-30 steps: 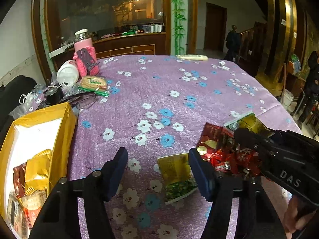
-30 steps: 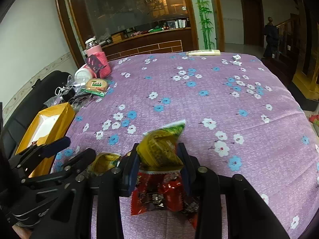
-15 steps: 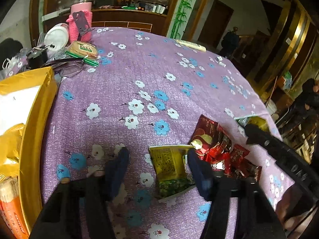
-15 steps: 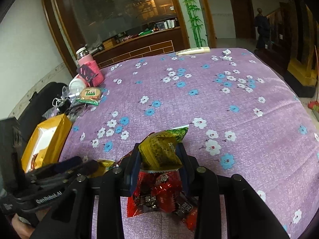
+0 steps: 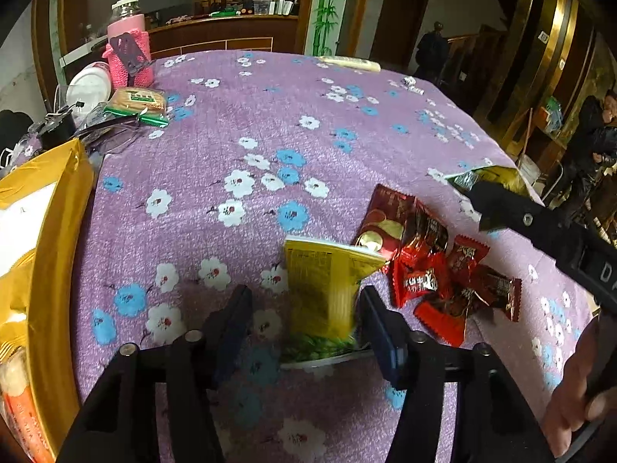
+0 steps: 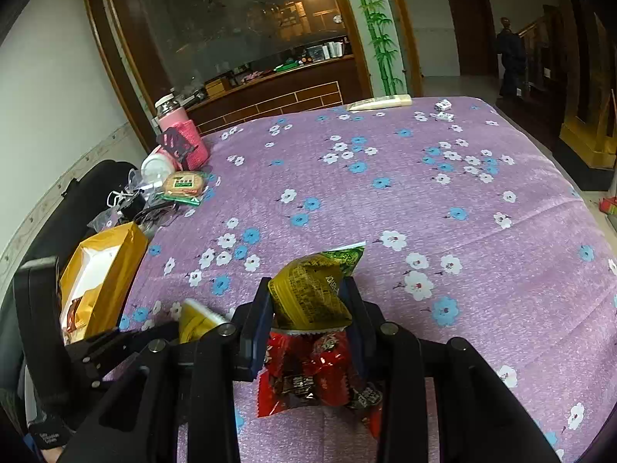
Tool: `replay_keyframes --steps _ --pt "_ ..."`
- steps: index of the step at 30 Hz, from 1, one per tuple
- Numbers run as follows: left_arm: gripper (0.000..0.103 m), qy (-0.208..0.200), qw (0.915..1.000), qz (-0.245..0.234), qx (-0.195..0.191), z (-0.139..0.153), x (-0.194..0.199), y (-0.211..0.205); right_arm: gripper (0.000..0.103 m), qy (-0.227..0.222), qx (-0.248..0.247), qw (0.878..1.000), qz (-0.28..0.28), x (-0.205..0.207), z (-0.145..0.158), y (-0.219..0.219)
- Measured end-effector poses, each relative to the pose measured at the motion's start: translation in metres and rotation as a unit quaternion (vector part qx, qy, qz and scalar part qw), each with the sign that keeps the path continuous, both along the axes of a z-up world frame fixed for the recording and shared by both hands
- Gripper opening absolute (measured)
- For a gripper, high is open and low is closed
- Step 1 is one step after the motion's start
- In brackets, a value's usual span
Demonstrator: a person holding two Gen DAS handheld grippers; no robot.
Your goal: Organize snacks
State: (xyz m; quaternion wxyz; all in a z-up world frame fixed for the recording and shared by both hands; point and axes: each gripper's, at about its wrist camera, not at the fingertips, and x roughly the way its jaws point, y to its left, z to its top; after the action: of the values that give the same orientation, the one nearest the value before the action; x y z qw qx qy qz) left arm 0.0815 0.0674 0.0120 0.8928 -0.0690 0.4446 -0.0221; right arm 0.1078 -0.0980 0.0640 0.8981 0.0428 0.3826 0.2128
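A yellow snack packet (image 5: 320,289) with a green bottom end lies on the purple flowered cloth (image 5: 239,123), between the jaws of my left gripper (image 5: 304,297). Those jaws are closing; the right finger touches the packet's edge and the left finger stands apart from it. Beside it lies a heap of red snack packets (image 5: 432,270). My right gripper (image 6: 306,285) is shut on a yellow-green packet (image 6: 308,293), held just above the red heap (image 6: 312,374). An open yellow box (image 5: 58,250) with snacks inside stands at the left.
A pink bottle (image 5: 129,50), a white jar (image 5: 86,87), a cracker pack (image 5: 139,102) and cables crowd the far left corner. A cream bar (image 5: 351,63) lies at the far edge. People stand beyond the table at right (image 5: 594,139).
My left gripper's jaws have narrowed around the yellow packet and the gripper has tipped further down over it. The right gripper has kept its hold and hardly moved.
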Motion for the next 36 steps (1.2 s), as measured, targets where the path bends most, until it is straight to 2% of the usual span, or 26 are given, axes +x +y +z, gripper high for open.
replay_keyframes --steps 2,8,12,24,36 --pt "0.038 -0.002 0.9999 -0.006 -0.015 0.0 0.0 0.0 0.033 -0.001 -0.002 1.0 0.003 -0.001 0.0 0.002" --pt "0.031 -0.015 0.9999 -0.001 -0.006 0.004 -0.004 0.0 0.033 0.0 -0.002 1.0 0.012 -0.002 -0.003 0.006" --pt "0.031 -0.04 0.999 0.015 0.012 0.013 -0.007 0.003 0.033 -0.008 -0.004 1.0 0.022 -0.006 -0.002 0.012" --pt "0.031 -0.078 0.9957 0.034 0.037 0.027 -0.013 0.006 0.033 -0.034 -0.025 0.997 0.061 -0.021 0.0 0.034" --pt "0.031 -0.138 0.9863 0.049 0.076 0.047 -0.03 0.002 0.033 -0.058 -0.026 0.997 0.043 -0.019 0.004 0.028"
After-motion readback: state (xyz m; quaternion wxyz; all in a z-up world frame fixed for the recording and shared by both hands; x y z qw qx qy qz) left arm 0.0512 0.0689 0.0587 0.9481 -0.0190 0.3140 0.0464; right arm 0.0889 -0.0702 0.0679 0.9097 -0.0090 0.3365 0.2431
